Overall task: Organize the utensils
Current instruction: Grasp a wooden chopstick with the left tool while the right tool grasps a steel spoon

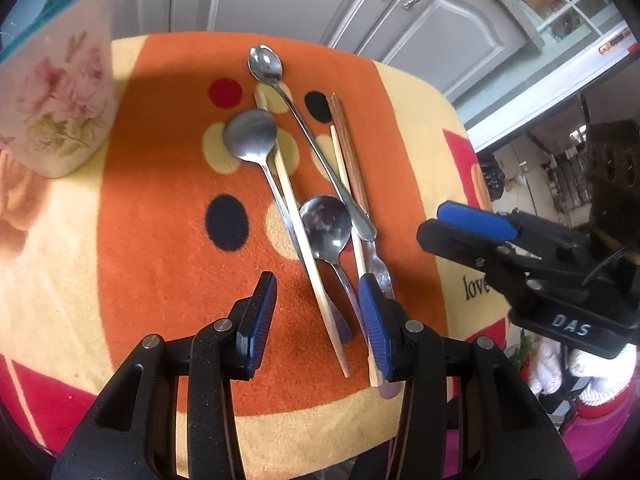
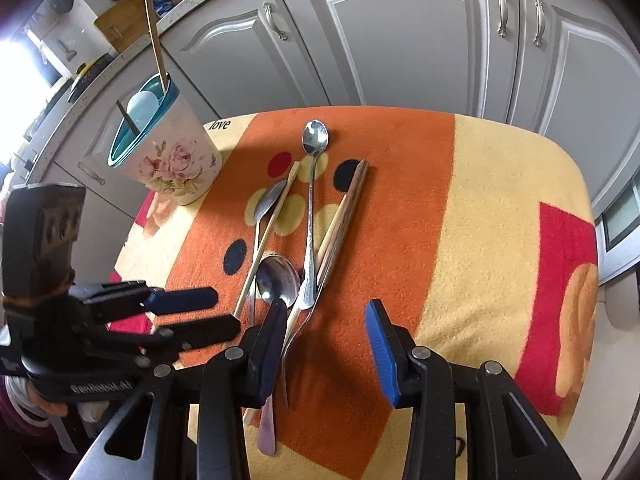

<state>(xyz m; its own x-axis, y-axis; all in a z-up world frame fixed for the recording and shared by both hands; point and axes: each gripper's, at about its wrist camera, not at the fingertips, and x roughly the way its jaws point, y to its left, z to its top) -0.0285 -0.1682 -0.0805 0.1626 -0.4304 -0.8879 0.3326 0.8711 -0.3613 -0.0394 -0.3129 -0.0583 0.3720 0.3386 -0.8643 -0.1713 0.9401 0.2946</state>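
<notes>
Three steel spoons and several chopsticks lie in a loose pile on an orange and cream towel [image 1: 160, 240]. A long-handled spoon [image 1: 266, 64] lies farthest, a round spoon [image 1: 250, 136] to its left, another round spoon [image 1: 325, 226] nearest. A pale chopstick [image 1: 304, 240] and a dark wooden chopstick [image 1: 348, 148] lie among them. My left gripper [image 1: 318, 312] is open just above the near ends of the pile. My right gripper [image 2: 328, 340] is open over the handles; it also shows in the left wrist view [image 1: 468, 232]. A floral utensil holder [image 2: 172, 156] holds a chopstick [image 2: 156, 40].
The floral holder [image 1: 56, 96] stands at the towel's far left corner. Grey cabinet doors [image 2: 400, 40] rise behind the table. The towel's right part [image 2: 500, 240] is cream and red. My left gripper shows at the left of the right wrist view [image 2: 192, 312].
</notes>
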